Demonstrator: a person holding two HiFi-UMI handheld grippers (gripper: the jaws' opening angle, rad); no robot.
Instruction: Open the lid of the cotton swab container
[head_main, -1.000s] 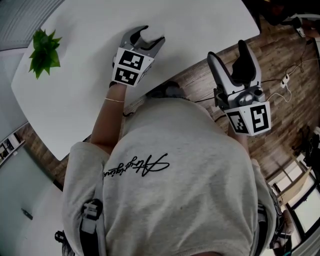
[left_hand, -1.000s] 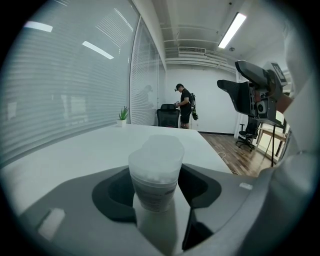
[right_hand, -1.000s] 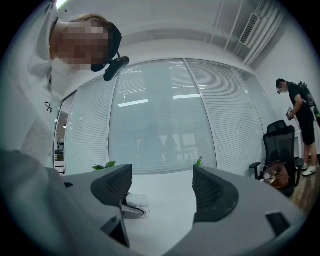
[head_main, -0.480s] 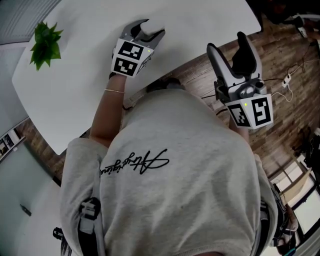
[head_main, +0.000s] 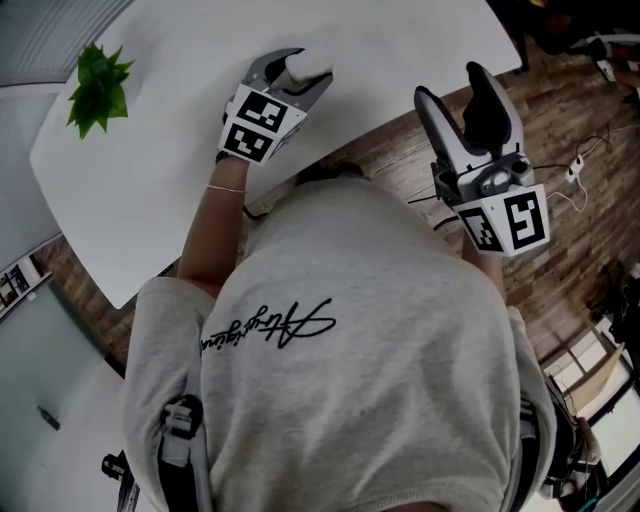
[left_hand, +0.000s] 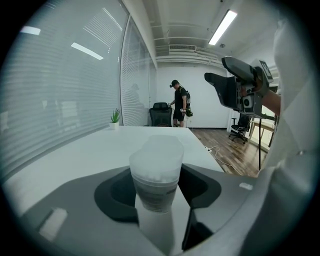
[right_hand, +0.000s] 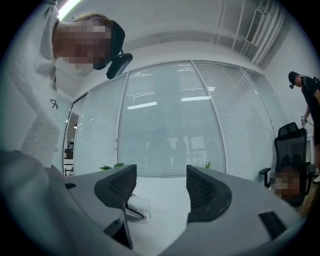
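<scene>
Translucent plastic cotton swab container (left_hand: 156, 172), lid (left_hand: 160, 147) on, stands by the near edge of the white desk (head_main: 150, 180), the left tool (head_main: 300, 68) apparently clamped round its body to steady it. The right tool (right_hand: 161, 190) hangs off the desk, jaws apart though just now narrowing, nothing between them, free for the lid.

My white worktop (head_main: 150, 190) carries a small green plant (head_main: 98, 88) near its far left corner and the cotton swab container (left_hand: 155, 172), upright, well apart.
</scene>
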